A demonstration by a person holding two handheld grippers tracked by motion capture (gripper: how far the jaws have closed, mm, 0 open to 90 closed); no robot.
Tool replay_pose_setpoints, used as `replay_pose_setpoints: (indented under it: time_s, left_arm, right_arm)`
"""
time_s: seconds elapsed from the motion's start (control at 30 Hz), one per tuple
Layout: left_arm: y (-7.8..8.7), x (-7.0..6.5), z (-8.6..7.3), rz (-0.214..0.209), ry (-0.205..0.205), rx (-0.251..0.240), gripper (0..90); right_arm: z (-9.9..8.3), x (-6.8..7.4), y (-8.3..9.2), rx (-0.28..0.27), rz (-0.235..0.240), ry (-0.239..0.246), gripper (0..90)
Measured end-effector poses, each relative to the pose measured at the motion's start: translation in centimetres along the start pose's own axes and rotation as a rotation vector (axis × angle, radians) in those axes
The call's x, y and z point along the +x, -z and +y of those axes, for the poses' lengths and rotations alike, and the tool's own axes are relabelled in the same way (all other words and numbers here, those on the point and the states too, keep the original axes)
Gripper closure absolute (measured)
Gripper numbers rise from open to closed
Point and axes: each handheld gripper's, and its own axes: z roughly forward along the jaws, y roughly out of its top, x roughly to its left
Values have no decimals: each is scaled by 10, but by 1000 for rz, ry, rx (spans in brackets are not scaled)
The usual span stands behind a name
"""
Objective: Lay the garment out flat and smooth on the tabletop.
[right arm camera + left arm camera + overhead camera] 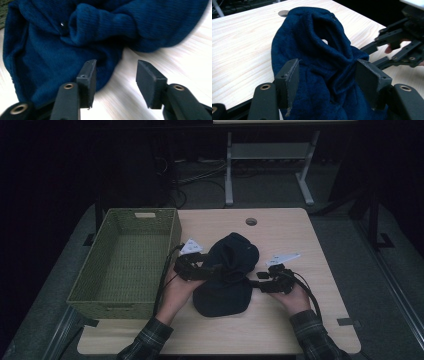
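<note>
A dark navy knit garment (231,251) lies bunched in the middle of the light wooden table (290,232). My left gripper (212,269) reaches into its left side. In the left gripper view the jaws of the left gripper (327,68) stand wide apart with folds of the garment (312,37) between them, not pinched. My right gripper (253,280) comes in from the right, at the garment's edge. It is open (116,65), with bare table in the gap and the garment (50,50) behind its left jaw. The right gripper (399,42) also appears past the fabric in the left gripper view.
An olive woven basket (110,311) stands on the table's left side, close to my left hand. A round cable hole (251,221) sits near the far edge. Beyond the table are a desk frame (229,175) and cables on the floor.
</note>
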Motion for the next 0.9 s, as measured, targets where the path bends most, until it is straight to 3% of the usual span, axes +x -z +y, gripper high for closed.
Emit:
replay_pose_setpoints:
  time_s: [0.17, 0.3, 0.53, 0.9]
  left_arm:
    - [-2, -1, -1, -4, -6, 6, 361]
    - [-6, -3, -4, -8, -10, 13, 361]
    - [-9, -4, -6, -13, -16, 26, 362]
    - [-11, -15, -11, -50, -38, 54, 361]
  right_arm:
    - [3, 1, -13, 15, 19, 5, 614]
    - [0, 1, -18, 53, 23, 9, 830]
    - [-1, -1, -4, 37, 5, 33, 850]
    - [-14, -4, 28, 46, -77, 45, 847]
